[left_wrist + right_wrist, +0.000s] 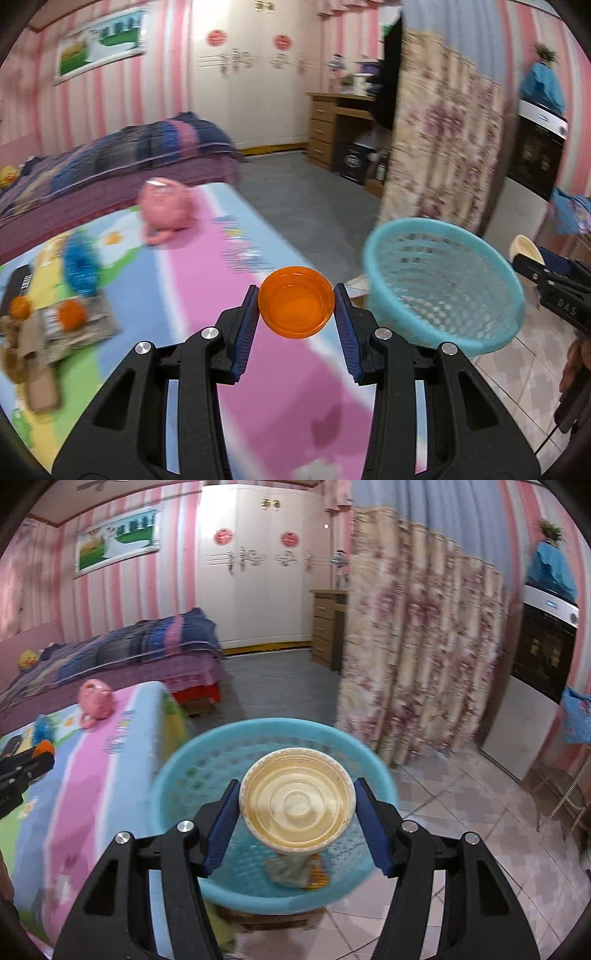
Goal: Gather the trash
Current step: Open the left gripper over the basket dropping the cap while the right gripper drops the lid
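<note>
Grippers, two, as we log them. Our left gripper (296, 308) has its blue pads (245, 328) closed against the sides of an orange cap (295, 312), open side facing the camera, held in the air above the striped table cover (207, 280). Our right gripper (297, 812) has its pads (221, 823) pressed to the rim of a cream lid (297, 805), ridged in rings, hanging directly over the teal basket (184, 775).

Basket: perforated plastic. In the left view the teal basket (443, 288) stands just beside the table's right edge, to the right of the orange cap. In the right view we see crumpled wrappers (295, 871) lying on its floor, partly hidden by the cream lid; what they are we cannot tell.

Table: pink, blue, yellow and green cover. On its left portion, well apart from the left gripper: a second orange cap (72, 314) on printed packaging, a brown paper scrap (37, 376), a blue tinsel piece (79, 266). At the far end: a pink piggy bank (164, 206).

Room beyond: bed (122, 155) with dark bedding, white wardrobe (255, 74), wooden drawers (332, 125), floral curtain (417, 627), tiled floor (461, 812).
</note>
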Motion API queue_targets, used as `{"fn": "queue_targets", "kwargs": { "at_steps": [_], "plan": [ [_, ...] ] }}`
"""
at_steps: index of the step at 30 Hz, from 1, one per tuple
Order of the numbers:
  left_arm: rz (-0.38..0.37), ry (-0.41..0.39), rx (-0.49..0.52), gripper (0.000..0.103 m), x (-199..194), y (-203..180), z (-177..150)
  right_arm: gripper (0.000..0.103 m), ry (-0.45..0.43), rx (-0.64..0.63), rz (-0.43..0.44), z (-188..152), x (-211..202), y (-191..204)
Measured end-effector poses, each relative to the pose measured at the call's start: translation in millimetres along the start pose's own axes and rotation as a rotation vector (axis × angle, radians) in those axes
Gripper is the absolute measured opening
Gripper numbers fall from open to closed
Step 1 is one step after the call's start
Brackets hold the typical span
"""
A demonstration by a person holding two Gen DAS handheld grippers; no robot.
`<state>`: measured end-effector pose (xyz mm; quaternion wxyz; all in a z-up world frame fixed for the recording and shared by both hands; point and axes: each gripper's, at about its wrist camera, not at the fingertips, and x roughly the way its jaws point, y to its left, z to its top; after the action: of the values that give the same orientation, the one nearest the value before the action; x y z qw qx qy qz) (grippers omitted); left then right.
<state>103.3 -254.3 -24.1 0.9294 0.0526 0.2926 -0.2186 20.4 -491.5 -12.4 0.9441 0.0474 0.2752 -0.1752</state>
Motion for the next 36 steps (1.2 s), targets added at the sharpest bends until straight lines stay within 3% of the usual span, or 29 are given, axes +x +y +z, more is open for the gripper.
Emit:
{"fn": "queue_targets", "kwargs": {
  "at_steps": [10, 19, 21, 23, 29, 36],
  "plan": [
    [-0.122, 0.051, 0.017, 0.039, 54, -72, 16, 0.061, 0.009, 0.035, -0.033, -4, 23, -34],
    [-0.131, 0.075, 0.041, 0.04, 90, -90, 30, 0.061, 0.017, 0.022, -0.036, -5, 35, -32],
    [-0.128, 0.082, 0.051, 0.053, 94, -89, 31, 0.061, 0.021, 0.026, -0.036, -6, 37, -32],
    [-0.114, 0.068, 0.052, 0.073, 92, -87, 32, 0.061, 0.025, 0.026, -0.037, -8, 38, -31],
    [-0.072, 0.024, 0.06, 0.087, 83, -73, 37, 0.061, 0.034, 0.026, -0.04, -9, 43, -30],
    [-0.027, 0.003, 0.018, 0.093, 67, -43, 35, 0.061, 0.034, 0.035, -0.028, -6, 52, -21]
  ]
}}
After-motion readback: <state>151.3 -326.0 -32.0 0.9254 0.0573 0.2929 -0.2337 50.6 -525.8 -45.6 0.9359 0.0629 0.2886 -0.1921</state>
